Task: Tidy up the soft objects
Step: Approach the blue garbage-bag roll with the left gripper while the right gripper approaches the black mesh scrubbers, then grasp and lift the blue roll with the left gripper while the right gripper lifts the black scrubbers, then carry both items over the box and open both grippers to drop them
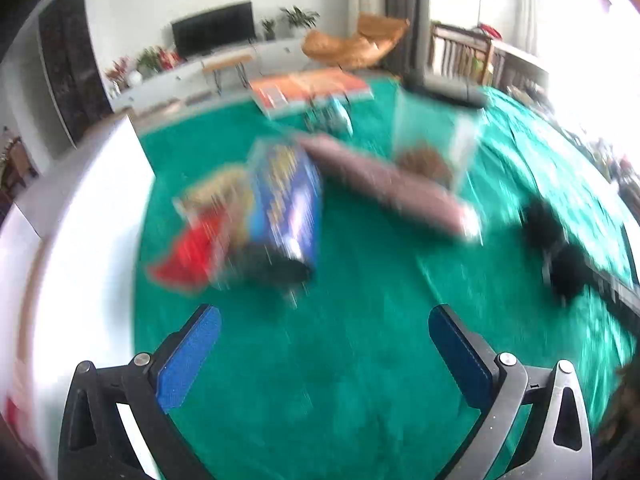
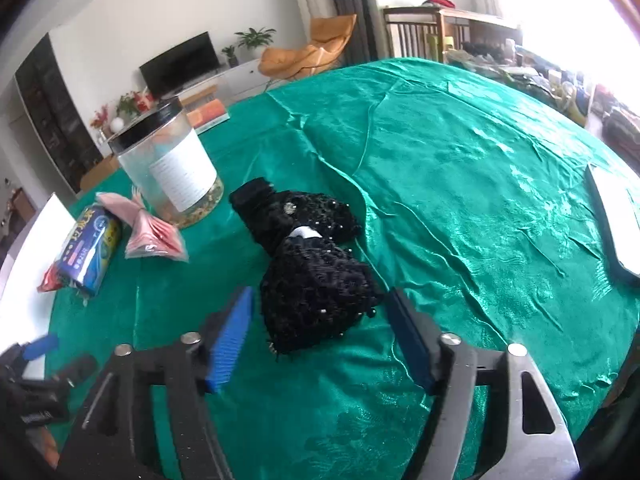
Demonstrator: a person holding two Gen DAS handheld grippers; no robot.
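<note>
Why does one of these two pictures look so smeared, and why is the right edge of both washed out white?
Left wrist view: the blue packet and jar streak with motion blur, though the left gripper stays sharp. Right wrist view: crisp; the black beaded fabric piece shows its beads. Both views: window light overexposes the right edge, the green tablecloth glares, and the fisheye lens curves the table.

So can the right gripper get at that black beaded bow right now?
Probably yes: the right gripper is open, its pads either side of the black beaded bow's near end, not pressing, with nothing between them.
</note>
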